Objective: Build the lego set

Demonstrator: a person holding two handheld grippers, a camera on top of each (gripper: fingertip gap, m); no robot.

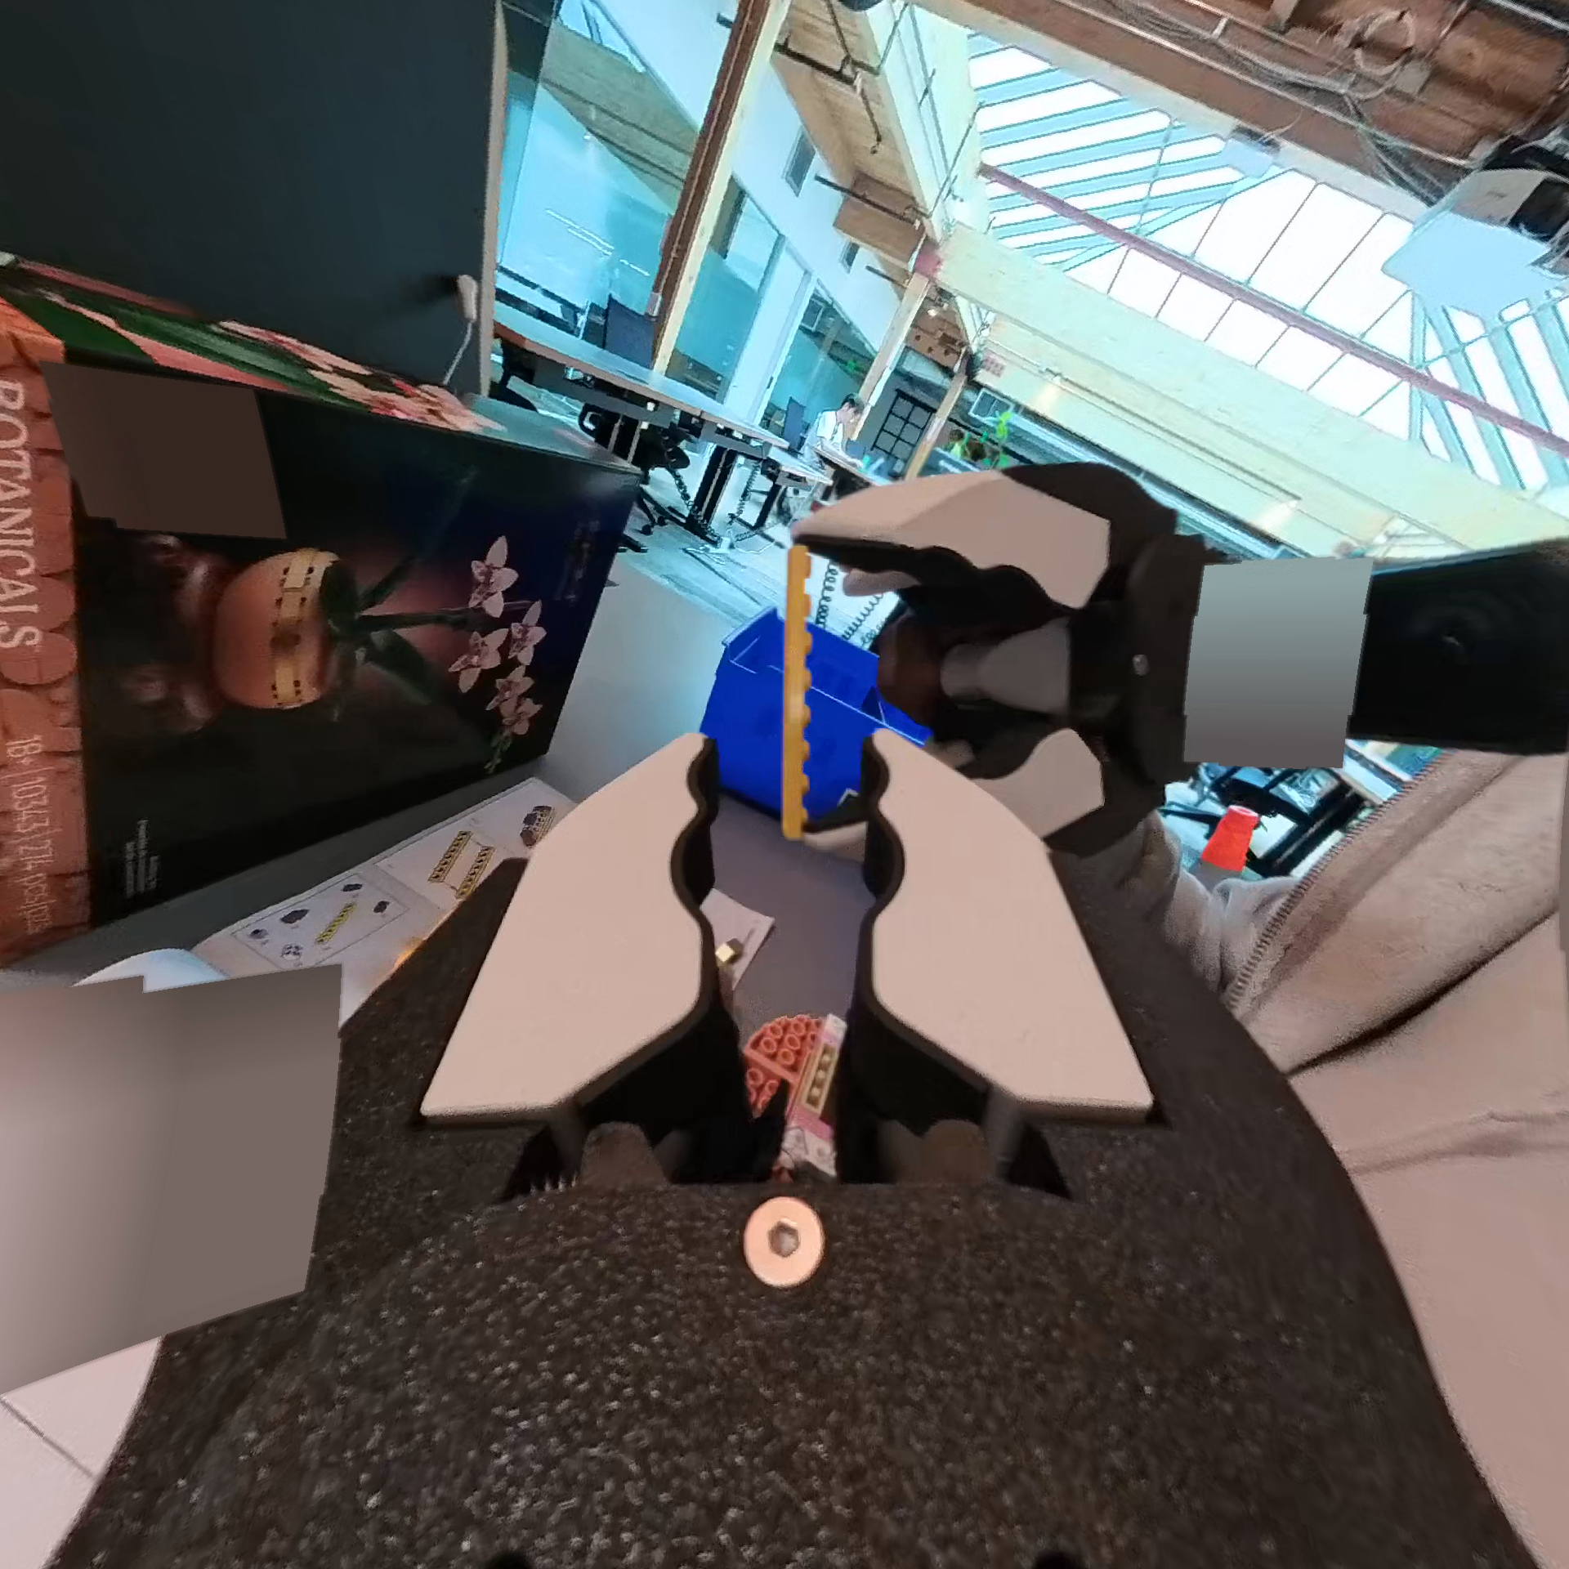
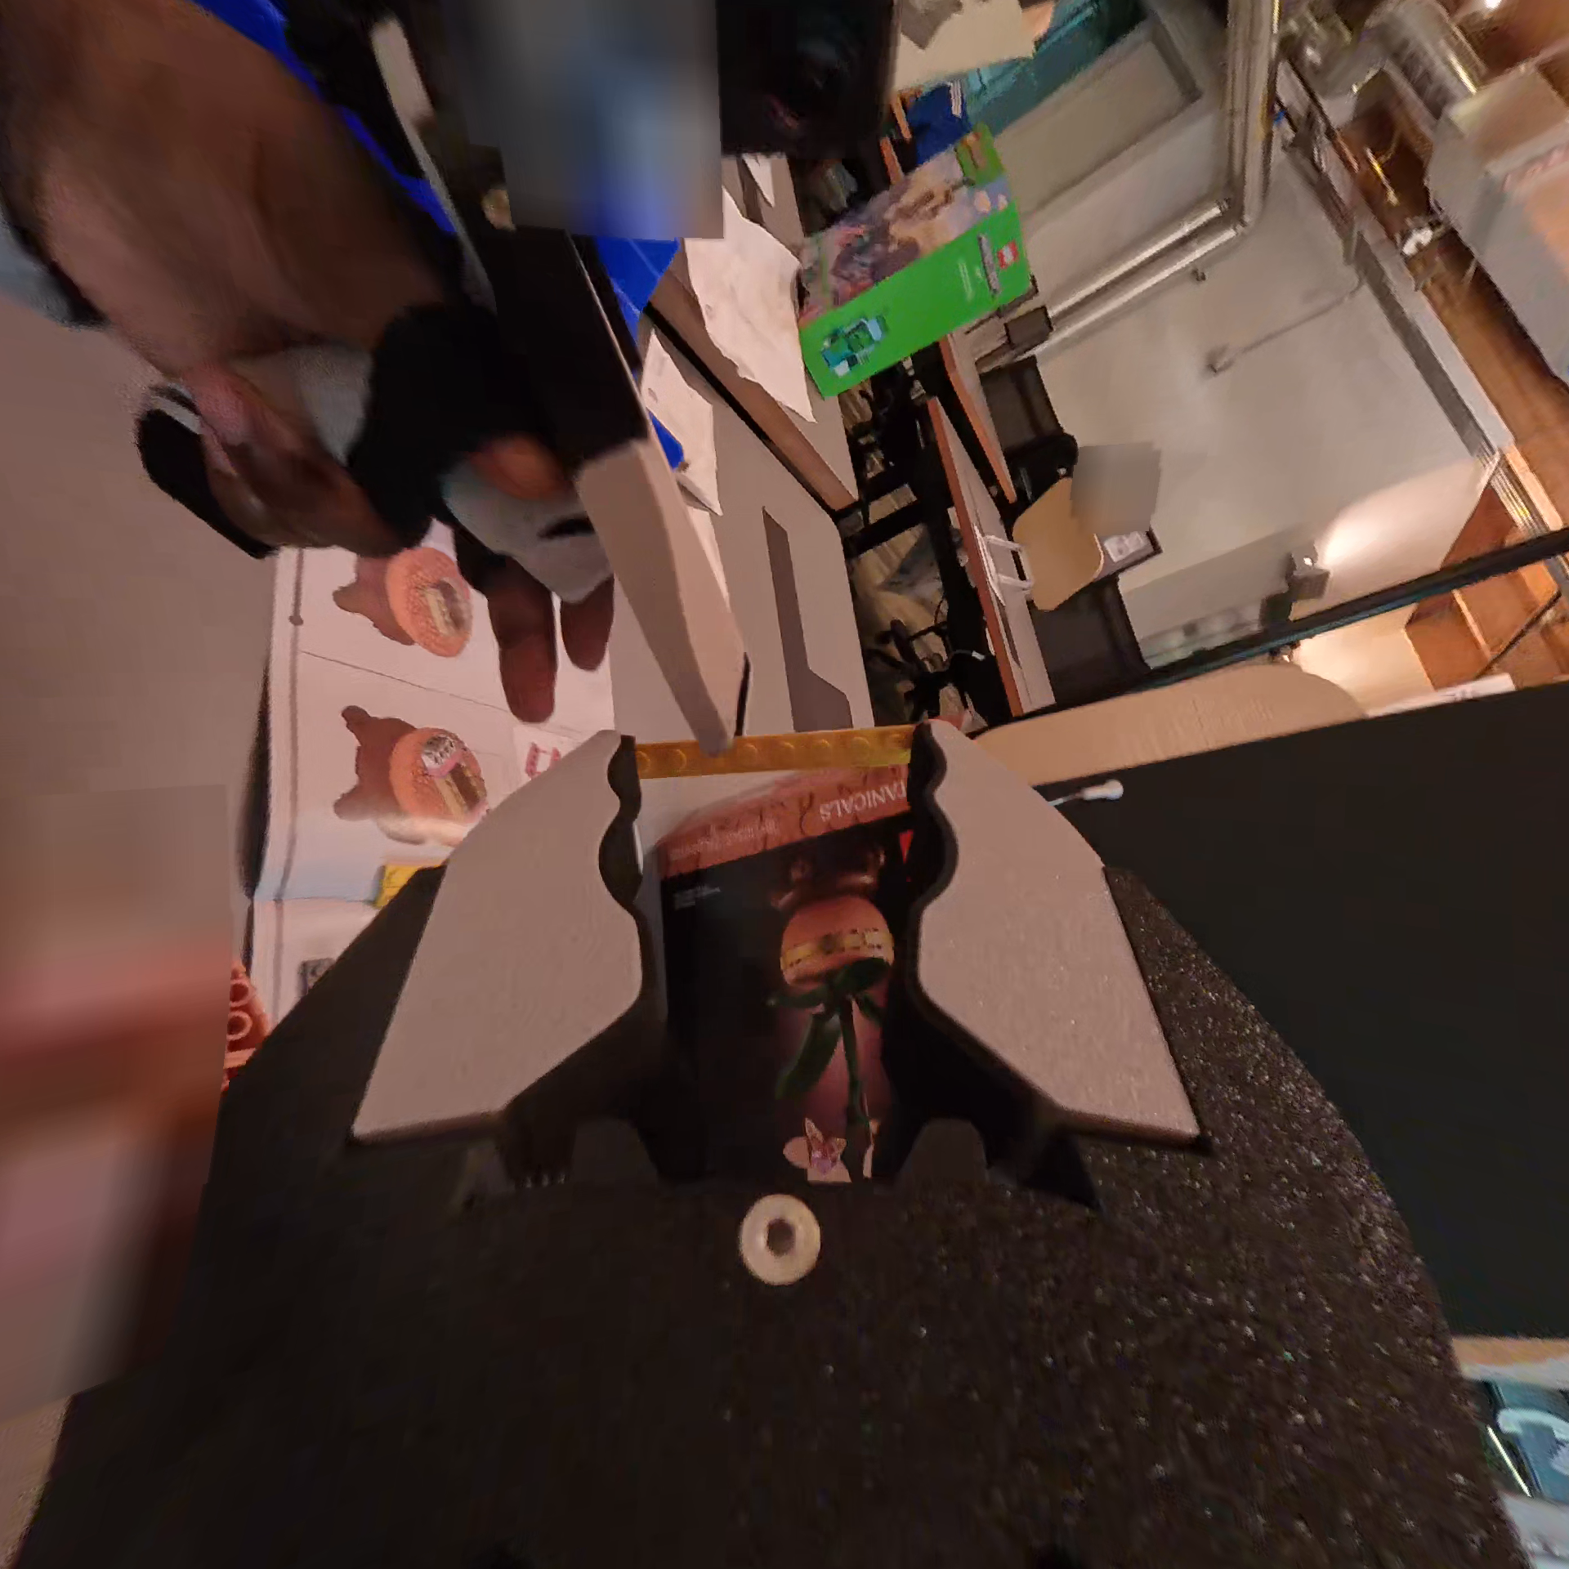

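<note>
1. Set box (image 1: 340, 645): the largest item I saw, standing left of my left gripper in the left wrist view, with the instruction sheets (image 1: 407, 891) flat on the table before it. In the right wrist view the box (image 2: 790, 976) showed through the right gripper's gap.

2. Right gripper (image 2: 777, 751): I had it rolled on its side, so its fingertips stood one above the other in the left wrist view (image 1: 815, 679). It was clamped on the two ends of the yellow plate (image 2: 764, 754), held lengthwise across the gap.

3. Left gripper (image 1: 790, 781): its fingers were spread and held nothing. The plate hung just beyond its tips and centred on the gap. (One left fingertip (image 2: 713, 739) appeared to touch the plate's studded face; I judged contact, not grip.)

4. Yellow plate (image 1: 796, 688): in mid-air above the blue bin (image 1: 764, 713), long axis vertical. I judged the left gripper nearer for any takeover, closing across the plate's thin dimension.

5. Pink bricks (image 1: 790, 1061): on the table, below the left gripper.
</note>
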